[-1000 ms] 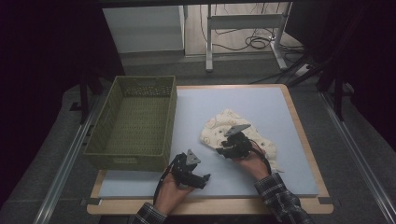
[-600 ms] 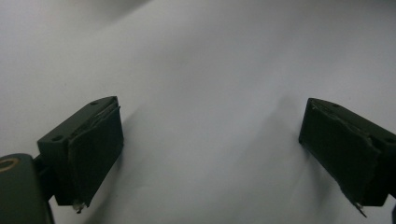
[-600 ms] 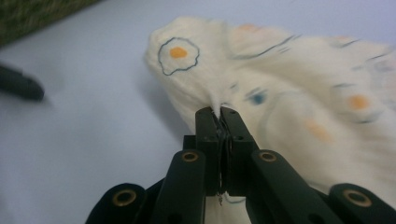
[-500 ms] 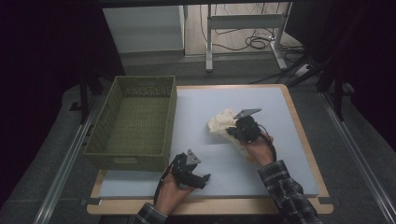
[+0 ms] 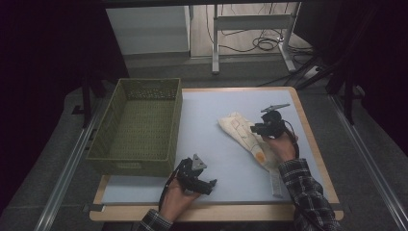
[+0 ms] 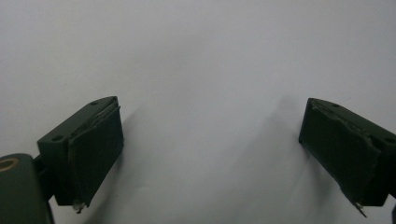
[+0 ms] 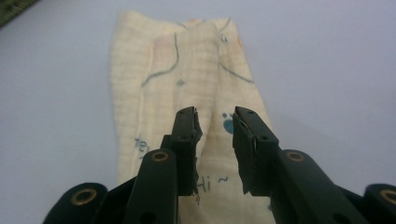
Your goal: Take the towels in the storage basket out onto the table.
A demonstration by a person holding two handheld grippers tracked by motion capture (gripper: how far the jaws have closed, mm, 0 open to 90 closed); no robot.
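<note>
Table with basket, cloth

mat centre: open | left edge: basket blocks

Green basket (seemingly woven) on table.

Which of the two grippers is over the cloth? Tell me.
The right gripper: its narrowly parted jaws, which have just been opening, hang over the cream printed cloth, nothing clamped. The left gripper stands wide open over bare table.
</note>
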